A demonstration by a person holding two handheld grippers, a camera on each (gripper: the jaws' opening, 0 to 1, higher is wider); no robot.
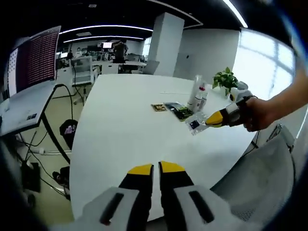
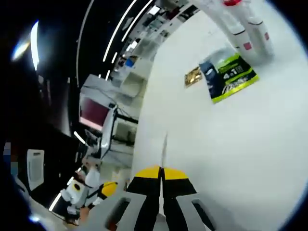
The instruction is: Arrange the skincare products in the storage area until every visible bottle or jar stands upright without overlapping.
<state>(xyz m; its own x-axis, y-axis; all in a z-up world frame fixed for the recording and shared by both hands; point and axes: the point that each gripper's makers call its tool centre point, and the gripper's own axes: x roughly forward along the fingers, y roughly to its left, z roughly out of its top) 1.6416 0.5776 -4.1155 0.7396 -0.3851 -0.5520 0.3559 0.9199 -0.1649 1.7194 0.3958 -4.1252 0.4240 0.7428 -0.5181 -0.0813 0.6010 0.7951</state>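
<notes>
Bottles (image 1: 198, 98) are standing upright together on the white bench (image 1: 125, 134), right of centre in the left gripper view, and they are showing again at the top right of the right gripper view. Just left of them a dark sachet with green print (image 1: 177, 110) is lying flat, with a small gold packet (image 1: 159, 107) lying beside it, apart from the bottles. A potted plant (image 1: 225, 79) is sitting behind the bottles near the far edge.

Left claw (image 1: 155, 168) is rising from the bottom centre of its own view with the yellow-tipped jaws nearly touching and nothing between them. Right claw (image 1: 208, 121) is coming in from the right of that same view, gripped by a person's hand (image 1: 260, 114), and is pinching a small clear packet with a dark label (image 1: 195, 124) just above the bench surface, near the sachet. In the right gripper view its jaws are sitting pressed together at bottom centre, with a thin sliver of the packet sticking up edge-on from between the tips
</notes>
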